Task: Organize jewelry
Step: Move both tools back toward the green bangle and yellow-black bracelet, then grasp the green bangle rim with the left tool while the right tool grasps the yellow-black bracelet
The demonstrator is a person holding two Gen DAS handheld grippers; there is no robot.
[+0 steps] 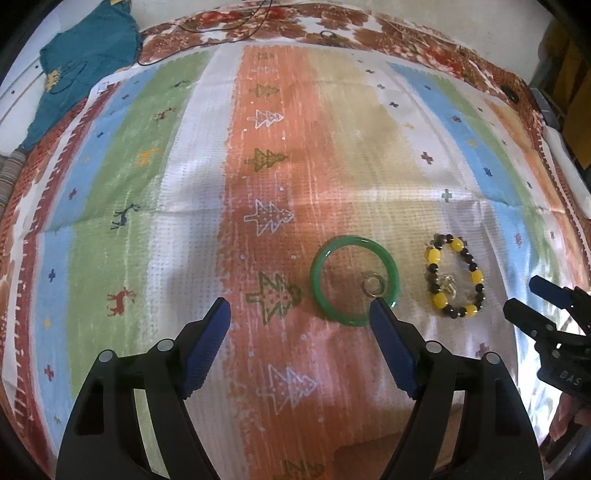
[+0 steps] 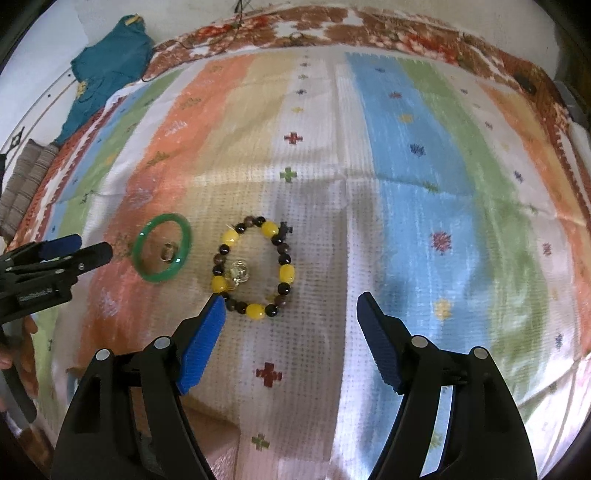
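Note:
A green bangle (image 1: 354, 280) lies flat on the striped cloth with a small metal ring (image 1: 373, 286) inside it. To its right lies a bracelet of yellow and dark beads (image 1: 454, 275) with a small clear trinket (image 1: 448, 284) inside it. My left gripper (image 1: 300, 306) is open and empty, just short of the bangle, its right fingertip over the bangle's near edge. My right gripper (image 2: 288, 299) is open and empty, its left fingertip at the bead bracelet's (image 2: 255, 267) near edge. The bangle (image 2: 162, 247) and ring (image 2: 168, 253) also show in the right wrist view.
A striped cloth (image 1: 207, 206) with tree and cross patterns covers a bed with a red-brown floral spread (image 1: 332, 22). A teal garment (image 1: 85, 62) lies at the far left corner. A dark cable (image 1: 221, 26) runs along the far edge.

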